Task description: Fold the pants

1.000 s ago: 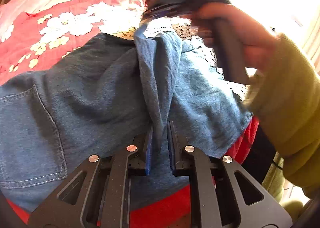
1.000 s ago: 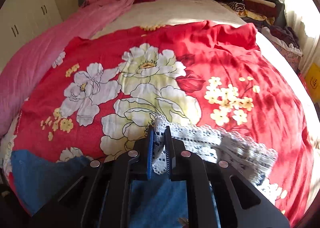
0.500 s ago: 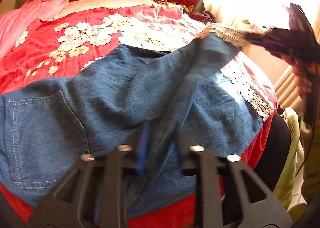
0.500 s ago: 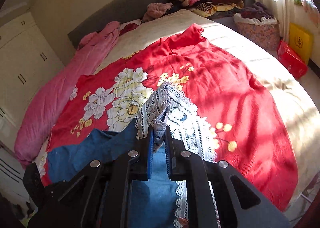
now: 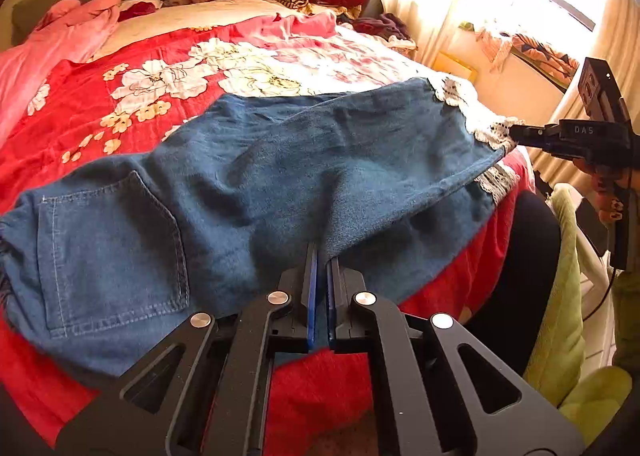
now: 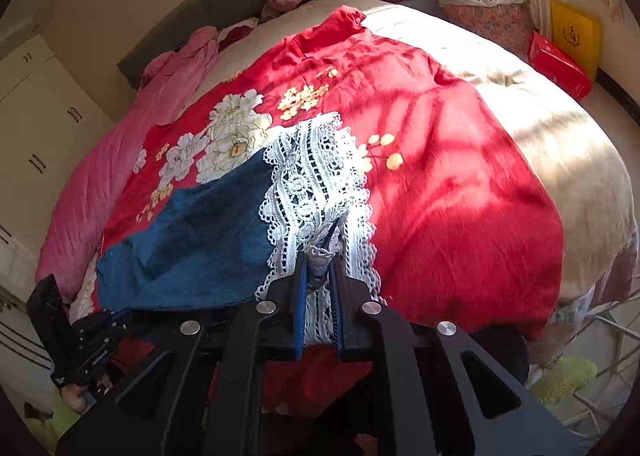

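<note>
Pants (image 5: 248,184) stretched between left gripper (image 5: 320,256) and right gripper (image 6: 320,260) (both pinching fabric).

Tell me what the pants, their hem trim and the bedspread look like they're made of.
Pants: blue denim by the look, matte, slightly fuzzy weave, pale topstitching around the back pocket.
Hem trim: white openwork lace, likely crocheted cotton; holes and scalloped edges show.
Bedspread: thin woven cloth, probably cotton, red with printed flowers, finely creased, no sheen.

Blue denim pants (image 5: 248,192), white lace cuffs, stretched flat across red bedspread
</note>
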A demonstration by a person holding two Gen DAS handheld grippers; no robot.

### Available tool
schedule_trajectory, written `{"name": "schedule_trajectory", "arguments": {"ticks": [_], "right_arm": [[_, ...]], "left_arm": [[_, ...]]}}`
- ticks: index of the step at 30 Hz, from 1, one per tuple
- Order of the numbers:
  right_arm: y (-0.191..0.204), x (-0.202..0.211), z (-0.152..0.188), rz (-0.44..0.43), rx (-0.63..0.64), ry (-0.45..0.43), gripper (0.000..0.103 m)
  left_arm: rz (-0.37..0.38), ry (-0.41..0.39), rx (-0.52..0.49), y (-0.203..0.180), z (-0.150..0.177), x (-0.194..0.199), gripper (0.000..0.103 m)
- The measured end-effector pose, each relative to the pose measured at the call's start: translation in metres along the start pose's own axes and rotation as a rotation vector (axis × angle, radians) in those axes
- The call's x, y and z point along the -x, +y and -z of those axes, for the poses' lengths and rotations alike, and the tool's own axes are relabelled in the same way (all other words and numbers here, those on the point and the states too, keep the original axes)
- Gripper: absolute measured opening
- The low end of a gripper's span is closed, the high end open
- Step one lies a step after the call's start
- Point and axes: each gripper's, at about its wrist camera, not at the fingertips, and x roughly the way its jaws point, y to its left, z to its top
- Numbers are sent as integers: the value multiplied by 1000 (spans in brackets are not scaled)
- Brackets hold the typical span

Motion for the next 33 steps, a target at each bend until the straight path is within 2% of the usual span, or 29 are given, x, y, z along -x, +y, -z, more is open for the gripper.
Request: {"name": "schedule_trajectory", "arguments": {"ticks": [8, 12, 14, 16, 19, 22, 26, 29, 32, 33], "right_arm": [[-11, -2, 20, 20, -31, 45, 10], [-15, -13, 24, 76, -28, 81, 11], [-15, -13, 25, 98, -15, 88, 15], [-12, -3, 23, 135, -2, 55, 26], [-2, 20, 17, 166, 48, -31, 26], [19, 27, 16, 122, 123, -63, 29], [43, -4, 28, 105, 231, 1, 32], [34, -38, 36, 148, 216, 90, 36], [23, -47, 40, 127, 185, 103, 36], [25, -45, 39, 125, 190, 101, 36]], "left_arm": [[-3, 39, -42, -11, 11, 2, 0], [-2, 76, -53, -14, 15, -7, 0], [-1, 91, -52, -14, 17, -11, 0], [-3, 103, -52, -14, 19, -13, 0], [0, 112, -48, -14, 21, -15, 0], [-2, 115, -52, -15, 21, -16, 0], [-1, 126, -49, -15, 24, -18, 0], [9, 137, -41, -15, 28, -17, 4], [17, 135, -29, -14, 29, -11, 12], [17, 127, -24, -14, 29, -6, 19]]}}
